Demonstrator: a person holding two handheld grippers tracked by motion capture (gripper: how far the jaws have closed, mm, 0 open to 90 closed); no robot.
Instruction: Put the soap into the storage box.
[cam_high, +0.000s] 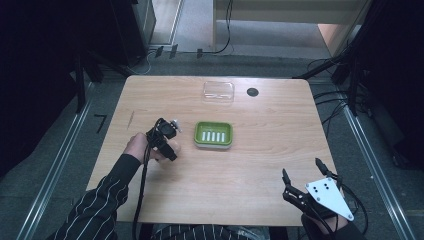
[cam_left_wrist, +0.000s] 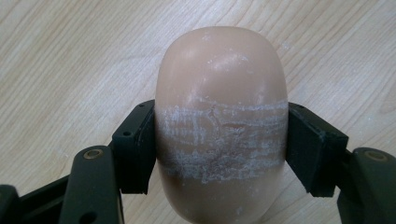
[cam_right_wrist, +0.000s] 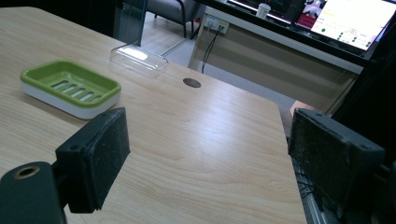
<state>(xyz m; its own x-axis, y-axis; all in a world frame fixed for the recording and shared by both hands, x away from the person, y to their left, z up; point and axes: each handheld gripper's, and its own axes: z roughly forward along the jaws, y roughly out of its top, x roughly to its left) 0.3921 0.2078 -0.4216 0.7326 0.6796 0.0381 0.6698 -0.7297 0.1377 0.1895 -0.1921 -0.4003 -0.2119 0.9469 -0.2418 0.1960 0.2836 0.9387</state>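
High view: the left gripper (cam_high: 167, 137) sits left of the table's (cam_high: 260, 165) middle, held by a hand (cam_high: 137, 147) in a striped sleeve (cam_high: 100, 200). A green soap dish (cam_high: 213, 135) lies just beside it at the centre. A clear lid (cam_high: 218, 92) and a dark round hole (cam_high: 252, 92) sit near the far edge. The right gripper (cam_high: 302, 172) is at the near right corner, fingers spread.

Left gripper view: the fingers (cam_left_wrist: 137, 147) pinch a tan soap bar (cam_left_wrist: 222, 121) across its scuffed middle, over the table's wood.

Right gripper view: the fingers (cam_right_wrist: 95, 158) stand wide apart with nothing between them; the soap dish (cam_right_wrist: 70, 87), lid (cam_right_wrist: 138, 59) and hole (cam_right_wrist: 192, 82) lie beyond.
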